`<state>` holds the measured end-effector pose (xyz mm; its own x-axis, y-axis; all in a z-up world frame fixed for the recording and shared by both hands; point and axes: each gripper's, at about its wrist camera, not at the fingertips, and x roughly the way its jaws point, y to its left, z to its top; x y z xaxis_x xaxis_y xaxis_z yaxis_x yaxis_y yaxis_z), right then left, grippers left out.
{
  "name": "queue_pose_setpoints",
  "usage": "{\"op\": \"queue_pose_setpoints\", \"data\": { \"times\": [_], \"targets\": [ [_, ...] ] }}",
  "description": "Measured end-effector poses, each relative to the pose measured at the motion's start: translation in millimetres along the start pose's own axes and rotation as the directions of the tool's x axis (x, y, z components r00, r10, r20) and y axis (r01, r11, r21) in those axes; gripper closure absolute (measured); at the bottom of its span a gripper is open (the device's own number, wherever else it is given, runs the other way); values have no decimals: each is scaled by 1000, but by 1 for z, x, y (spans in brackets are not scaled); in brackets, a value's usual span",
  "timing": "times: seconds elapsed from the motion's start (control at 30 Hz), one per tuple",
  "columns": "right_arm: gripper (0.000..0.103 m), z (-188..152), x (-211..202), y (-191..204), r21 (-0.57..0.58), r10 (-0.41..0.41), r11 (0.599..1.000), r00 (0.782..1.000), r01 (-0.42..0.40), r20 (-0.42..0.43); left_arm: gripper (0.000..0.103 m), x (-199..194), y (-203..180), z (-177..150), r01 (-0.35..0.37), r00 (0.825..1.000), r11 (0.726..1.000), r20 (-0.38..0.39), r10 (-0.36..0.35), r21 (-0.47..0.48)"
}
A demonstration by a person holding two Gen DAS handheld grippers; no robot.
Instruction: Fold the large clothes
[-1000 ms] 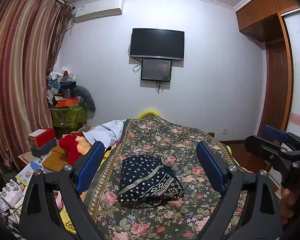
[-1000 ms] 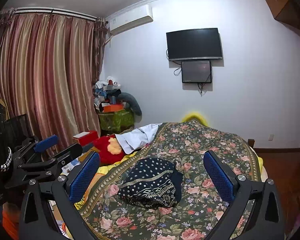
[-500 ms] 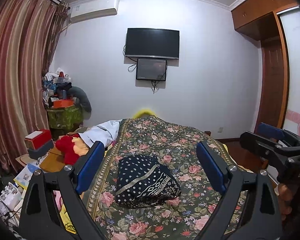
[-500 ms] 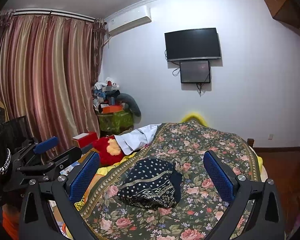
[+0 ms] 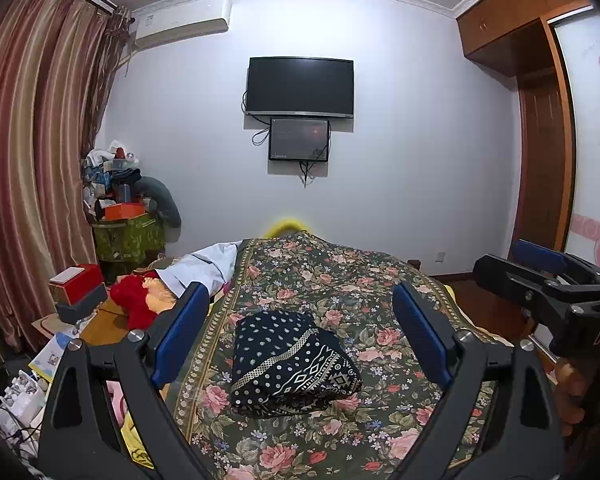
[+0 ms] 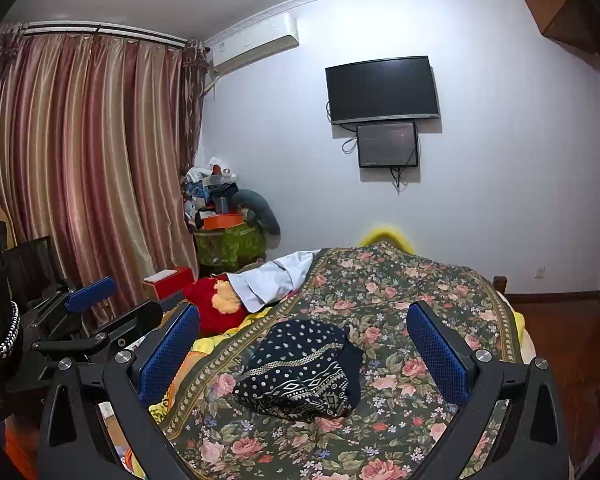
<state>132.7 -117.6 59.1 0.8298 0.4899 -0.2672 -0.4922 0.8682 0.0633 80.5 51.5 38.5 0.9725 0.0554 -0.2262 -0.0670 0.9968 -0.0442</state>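
On your far left hang the striped satin curtains (image 5: 24,168), falling in glossy vertical folds. Next comes a green patterned bin (image 5: 129,238), heaped over its rim with an orange box and rumpled clothing. In front of it a red box (image 5: 78,282) sits on the cluttered bedside, beside a fuzzy red plush toy (image 5: 134,306) and a smooth white cloth (image 5: 204,266) at the bed's edge. Your left hand-held gripper (image 5: 300,338) is spread wide with nothing between its blue textured pads (image 5: 180,332). Framed between them is the folded garment (image 5: 290,364), a soft navy bundle with white dots and a geometric border, lying on the floral bedspread (image 5: 340,280), near the middle of the bed. Your right hand-held gripper (image 6: 304,352) is also wide apart and empty above the bed, the same bundle (image 6: 304,372) lying between its fingers. On the wall hangs a flat black television (image 5: 300,86).
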Motion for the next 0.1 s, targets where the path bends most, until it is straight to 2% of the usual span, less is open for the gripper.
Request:
{"op": "queue_pose_setpoints", "data": {
  "times": [0.1],
  "targets": [
    [0,0,0,-1,-1,1,1000,1000,-1,0,10,1,-1,0,0,1000,1000,-4,0,-1]
  ]
}}
